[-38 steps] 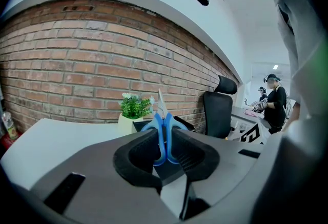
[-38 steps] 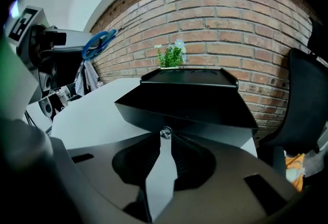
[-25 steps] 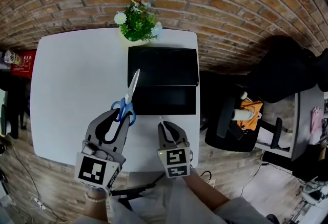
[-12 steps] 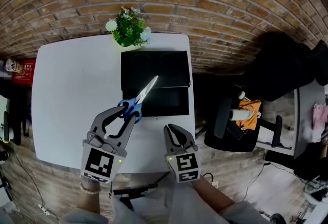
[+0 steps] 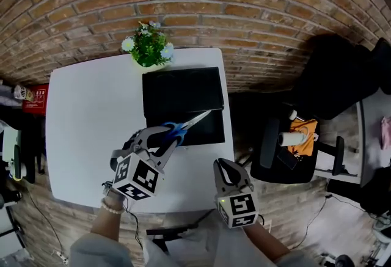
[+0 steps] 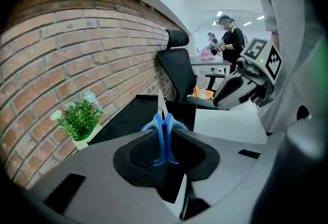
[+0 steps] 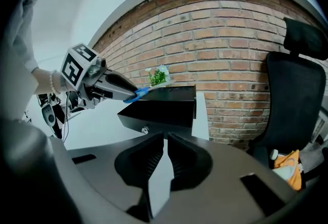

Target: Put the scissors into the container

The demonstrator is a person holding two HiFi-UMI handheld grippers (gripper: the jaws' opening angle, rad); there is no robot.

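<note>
- You hold the scissors by their blue handles. The left gripper is clamped on them, and the blades point out over the black container on the white table.
- Your right gripper hangs near the table's front edge, its jaws drawn almost together on nothing.
- Expect a light, rigid tool, with smooth plastic loops that could swivel between the pads and hard, pointed steel blades.
- The handle grip looks sound, though a hold nearer the pivot would likely curb any swing.
</note>
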